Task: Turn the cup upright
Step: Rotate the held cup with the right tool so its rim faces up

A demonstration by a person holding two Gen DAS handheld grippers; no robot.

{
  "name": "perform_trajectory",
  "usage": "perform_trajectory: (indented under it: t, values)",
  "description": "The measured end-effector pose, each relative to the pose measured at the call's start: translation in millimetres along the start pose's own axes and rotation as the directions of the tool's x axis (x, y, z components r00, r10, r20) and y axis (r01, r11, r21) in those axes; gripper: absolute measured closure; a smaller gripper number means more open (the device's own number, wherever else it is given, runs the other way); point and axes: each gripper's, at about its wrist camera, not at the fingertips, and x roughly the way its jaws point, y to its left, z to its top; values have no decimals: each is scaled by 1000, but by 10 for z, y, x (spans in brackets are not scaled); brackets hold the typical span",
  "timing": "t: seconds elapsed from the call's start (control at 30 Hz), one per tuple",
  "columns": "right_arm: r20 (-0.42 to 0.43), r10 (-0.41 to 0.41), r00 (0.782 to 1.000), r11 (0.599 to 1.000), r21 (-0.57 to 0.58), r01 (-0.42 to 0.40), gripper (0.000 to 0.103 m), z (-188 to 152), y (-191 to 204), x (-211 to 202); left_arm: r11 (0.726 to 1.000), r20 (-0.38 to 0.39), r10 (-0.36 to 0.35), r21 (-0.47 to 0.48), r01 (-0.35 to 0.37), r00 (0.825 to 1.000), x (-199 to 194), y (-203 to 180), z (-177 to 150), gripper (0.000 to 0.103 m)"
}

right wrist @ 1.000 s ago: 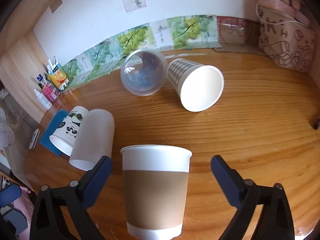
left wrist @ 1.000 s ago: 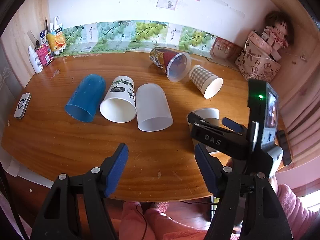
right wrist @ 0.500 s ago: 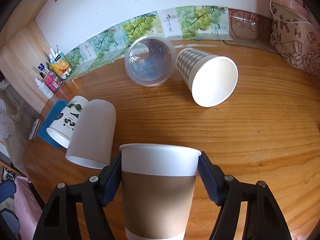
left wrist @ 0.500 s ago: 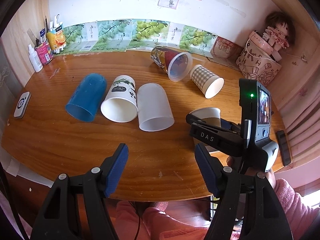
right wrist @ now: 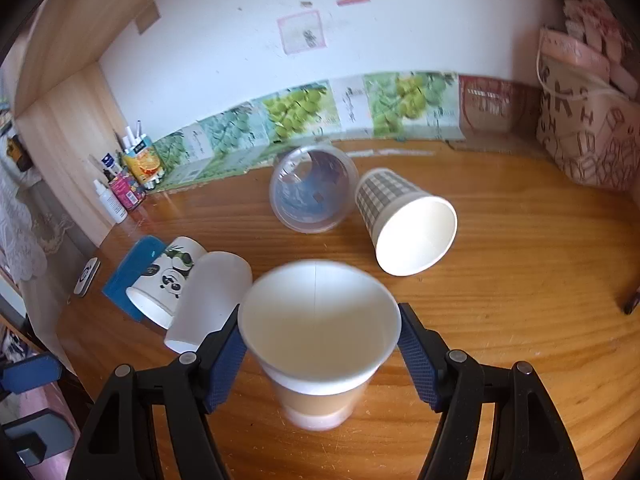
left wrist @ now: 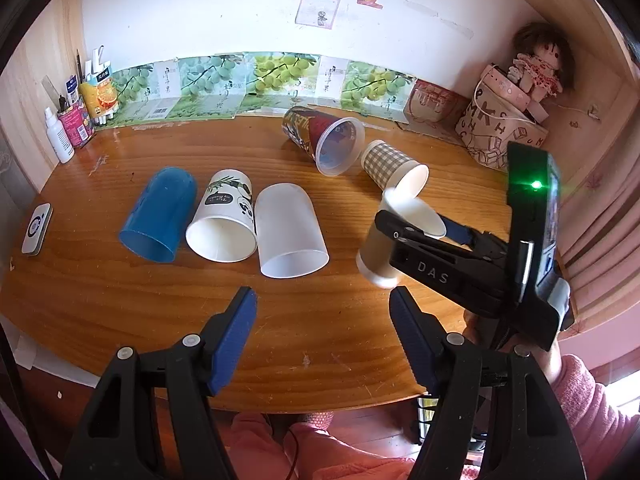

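My right gripper (right wrist: 320,356) is shut on a white paper cup with a brown sleeve (right wrist: 316,328). The cup is lifted off the table and tilted, its open mouth toward the right wrist camera. In the left wrist view the same cup (left wrist: 384,244) hangs tilted in the right gripper (left wrist: 416,236) above the table's right side. My left gripper (left wrist: 324,332) is open and empty over the table's front edge.
Several cups lie on their sides on the wooden table (left wrist: 100,288): a blue one (left wrist: 160,216), a panda one (left wrist: 224,216), a frosted white one (left wrist: 288,236), a clear printed one (left wrist: 324,140) and a checked one (left wrist: 392,168). Bottles (left wrist: 76,116) stand back left, a bag (left wrist: 500,136) back right.
My right gripper closed on the brown-sleeved cup, lifted it off the table and tilted its mouth toward the camera. The left gripper stayed open and nearly still.
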Motion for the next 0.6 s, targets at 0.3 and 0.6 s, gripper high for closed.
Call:
perform_trajectory:
  t: [0.3,0.6]
  values:
    - [0,10,1000,998,-67,-10,31,-86,145,16,1000,-12,7,-20,-8,1000,19,67,-20,31]
    - [-42,64,997,992,-106,-68,30,-220,247,2,1000,-12,12,-27,-12,1000,1,102,-13,31]
